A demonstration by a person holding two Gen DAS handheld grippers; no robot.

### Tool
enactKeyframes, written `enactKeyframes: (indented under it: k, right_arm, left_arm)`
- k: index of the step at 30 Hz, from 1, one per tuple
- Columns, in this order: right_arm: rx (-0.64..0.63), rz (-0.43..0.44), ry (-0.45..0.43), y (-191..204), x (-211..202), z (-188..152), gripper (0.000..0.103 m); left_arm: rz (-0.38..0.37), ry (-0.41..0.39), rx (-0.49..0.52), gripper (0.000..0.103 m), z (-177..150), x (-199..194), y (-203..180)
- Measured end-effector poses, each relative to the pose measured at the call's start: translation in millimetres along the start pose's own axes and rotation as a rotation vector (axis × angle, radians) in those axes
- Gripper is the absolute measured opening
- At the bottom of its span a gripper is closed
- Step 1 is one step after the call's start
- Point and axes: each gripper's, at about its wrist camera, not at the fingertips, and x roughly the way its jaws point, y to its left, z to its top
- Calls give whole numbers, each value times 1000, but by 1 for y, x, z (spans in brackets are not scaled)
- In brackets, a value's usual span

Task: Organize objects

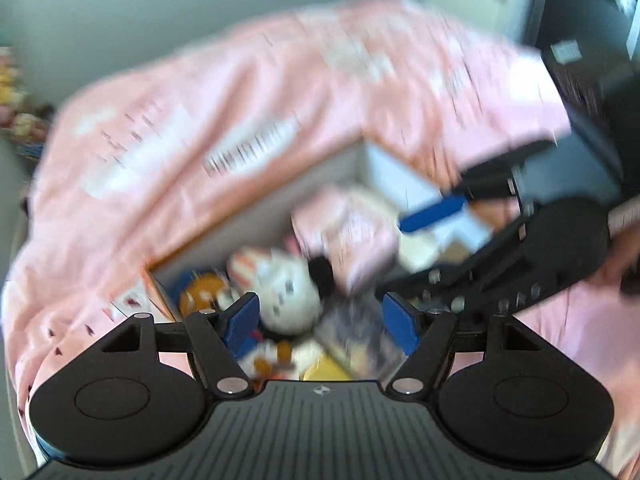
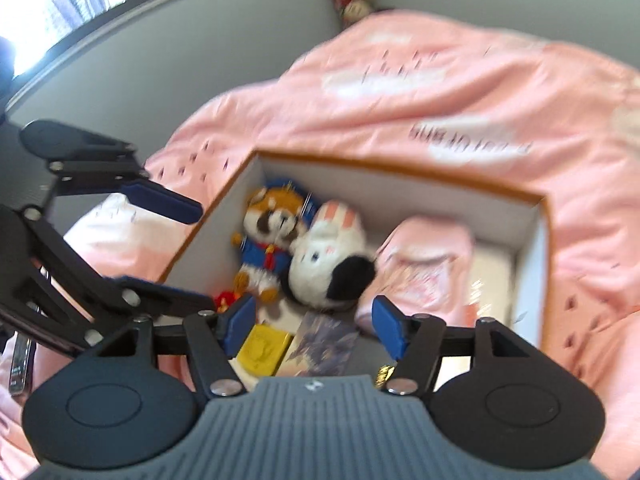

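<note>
Landmark: open box (image 2: pixel 400 184), white inside, orange rim, sitting on a rumpled pink blanket (image 2: pixel 460 80). Both views motion-blurred.

Inside the box: raccoon plush (image 2: pixel 267 236) in blue outfit near the far-left corner; white rabbit plush (image 2: pixel 328 256) with a black patch touching its right side; folded pink cloth (image 2: pixel 424 268) right of the rabbit. At the near wall, a yellow flat item (image 2: pixel 264 350) and a picture card (image 2: pixel 320 344) lie side by side.

Left gripper (image 1: pixel 320 320) hangs over the box's near edge, fingers spread, nothing between them. Right gripper (image 2: pixel 314 322) likewise over the near edge, fingers apart, empty.

The blanket bunches against the box's far and right walls.
</note>
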Motion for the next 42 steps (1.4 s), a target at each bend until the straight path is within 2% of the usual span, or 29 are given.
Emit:
enactKeyframes:
  k: [2, 4, 7, 9, 13, 15, 20, 27, 32, 42]
  right_arm:
    - [-1, -41, -64, 2, -18, -1, 74]
    - [-7, -100, -142, 6, -37, -6, 75]
    - [-18, -196, -256, 13, -64, -17, 79]
    - [-20, -246, -319, 18, -80, -26, 82]
    - [-16, -319, -412, 26, -107, -46, 88]
    - [-13, -351, -446, 32, -114, -55, 91]
    - [20, -404, -519, 42, -129, -82, 95]
    - [22, -471, -565, 51, -123, -115, 98]
    - [44, -457, -535, 50, -113, -123, 99]
    - [-5, -464, -483, 54, -96, -129, 100]
  left_arm:
    - [59, -81, -80, 88, 0, -18, -10]
    - [111, -166, -162, 89, -6, -30, -20]
    - [180, -294, -245, 93, -20, -43, -42]
    - [237, -351, -256, 93, -29, -45, -55]
    - [356, -402, -237, 93, -42, -50, -69]
    - [380, -414, -257, 93, -48, -50, -69]
    - [308, -431, -335, 93, -68, -50, -68]
    - [306, -415, -377, 94, -90, -41, -68]
    - [333, -398, -371, 94, -98, -34, -69]
    - [304, -356, -386, 94, -104, -23, -72]
